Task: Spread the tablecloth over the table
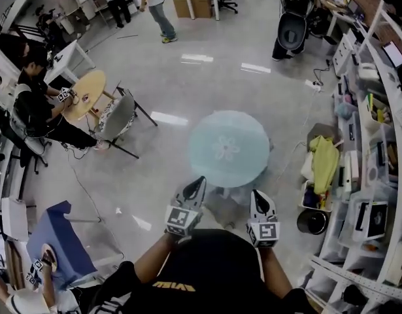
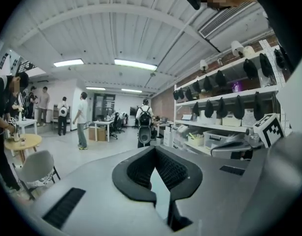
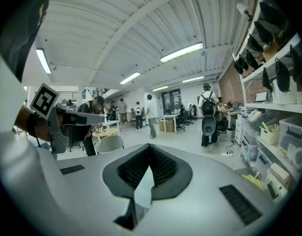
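Note:
A round table stands in the middle of the head view, covered by a pale blue tablecloth (image 1: 227, 148) with a flower print at its centre. The cloth lies flat over the top. My left gripper (image 1: 201, 181) is held just short of the table's near edge, jaws shut with nothing between them. My right gripper (image 1: 258, 194) is beside it, also shut and empty, and neither touches the cloth. In the left gripper view the left gripper (image 2: 154, 149) points level across the room. The right gripper (image 3: 149, 146) does the same in the right gripper view.
A grey chair (image 1: 117, 117) and a small wooden table (image 1: 83, 95) with a seated person stand at the left. Shelving (image 1: 377, 142) lines the right wall, with a yellow cloth (image 1: 325, 163) and a black bin (image 1: 312, 222) below. A blue-draped stand (image 1: 54, 239) is at the near left.

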Tool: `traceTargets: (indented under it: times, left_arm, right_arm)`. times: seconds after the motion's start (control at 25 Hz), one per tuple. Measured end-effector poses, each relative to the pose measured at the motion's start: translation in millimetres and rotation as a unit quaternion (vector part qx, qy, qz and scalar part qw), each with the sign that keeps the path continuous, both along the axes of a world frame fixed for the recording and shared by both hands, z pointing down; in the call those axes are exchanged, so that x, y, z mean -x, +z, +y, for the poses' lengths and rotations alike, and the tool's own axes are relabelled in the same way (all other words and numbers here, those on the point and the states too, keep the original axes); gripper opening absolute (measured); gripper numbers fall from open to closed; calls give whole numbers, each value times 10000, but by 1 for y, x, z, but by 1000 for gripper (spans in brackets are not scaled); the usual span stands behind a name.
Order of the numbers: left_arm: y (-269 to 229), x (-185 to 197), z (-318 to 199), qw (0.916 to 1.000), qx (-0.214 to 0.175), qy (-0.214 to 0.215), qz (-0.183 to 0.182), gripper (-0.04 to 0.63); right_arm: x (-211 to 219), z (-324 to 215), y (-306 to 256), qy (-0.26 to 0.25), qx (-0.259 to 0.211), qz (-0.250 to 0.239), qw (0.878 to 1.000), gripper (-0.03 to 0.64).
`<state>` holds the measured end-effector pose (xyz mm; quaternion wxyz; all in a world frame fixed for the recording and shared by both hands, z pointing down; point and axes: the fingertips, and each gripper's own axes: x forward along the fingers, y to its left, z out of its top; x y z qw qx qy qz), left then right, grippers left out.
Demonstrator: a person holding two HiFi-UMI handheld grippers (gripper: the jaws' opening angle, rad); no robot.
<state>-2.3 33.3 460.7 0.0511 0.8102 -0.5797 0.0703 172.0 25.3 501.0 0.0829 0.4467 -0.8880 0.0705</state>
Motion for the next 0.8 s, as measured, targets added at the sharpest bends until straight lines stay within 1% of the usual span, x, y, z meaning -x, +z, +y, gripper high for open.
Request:
traceTargets:
  times: [0.16, 0.24, 0.32, 0.4, 0.48, 0.56, 0.6, 0.68, 0.8]
  left_arm:
    - [-9, -4, 25, 9998, -148, 100, -101, 18]
    - [-10, -6, 44, 9995, -187, 253, -75, 18]
    - [-11, 2, 65, 9990, -248, 377, -50, 18]
    - [-19, 16, 76, 9986, -366, 380, 54, 18]
    - [-29, 27, 96, 9982, -444, 269, 298, 18]
    - [-27, 29, 127, 9979, -345, 224, 506, 18]
    - [-24, 28, 141, 9978, -294, 256, 538, 18]
    - [-16, 32, 167, 9981, -221, 301, 483, 18]
    - [0, 52, 197, 9990, -86, 209, 386, 18]
  right_arm:
    - [-1, 13, -20, 15, -307, -159, 9994, 2]
    - [7, 32, -29, -143, -375, -295, 9988, 2]
    - [20, 55, -36, -257, -396, -376, 9982, 2]
    - [34, 68, -43, -240, -461, -331, 9981, 2]
    - [43, 88, -42, -217, -457, -242, 9984, 2]
    - [39, 117, -38, -141, -394, -199, 9989, 2]
    - [35, 130, -38, -72, -395, -188, 9990, 2]
    - [29, 153, -38, 94, -402, -164, 9990, 2]
    - [27, 184, -38, 330, -356, -160, 9987, 2]
